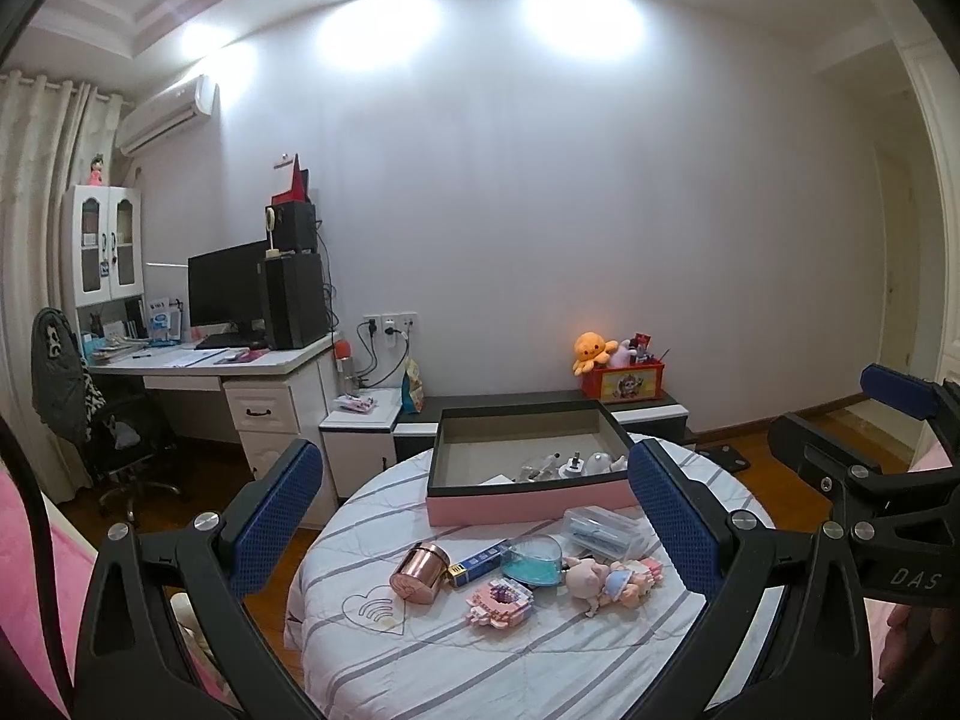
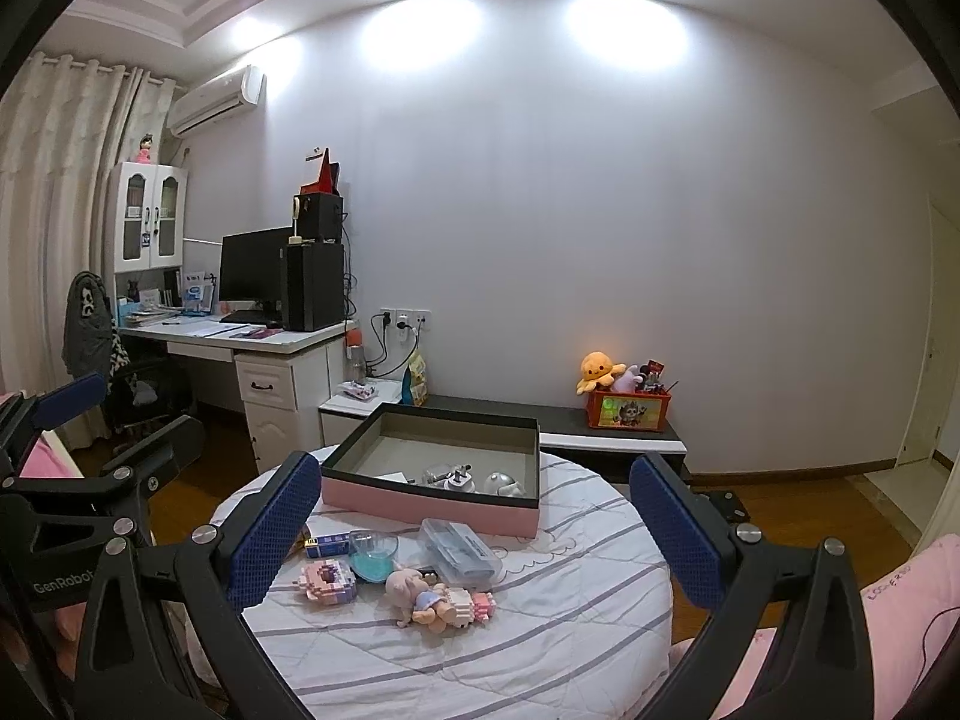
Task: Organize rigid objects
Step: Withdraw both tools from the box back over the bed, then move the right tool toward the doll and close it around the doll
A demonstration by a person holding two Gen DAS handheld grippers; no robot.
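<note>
Two handheld grippers hover above a round worktop draped in striped cloth, both with jaws spread wide and empty. The left gripper and right gripper point level toward the far wall, side by side and well clear of the clutter. At lower centre lie a copper tin, a pink brick model, a doll, a clear case and a heart-shaped dish; the pink box behind already holds several pieces. The tin lies on its side near the left edge and could roll off if nudged; the crowded items could be knocked together
</note>
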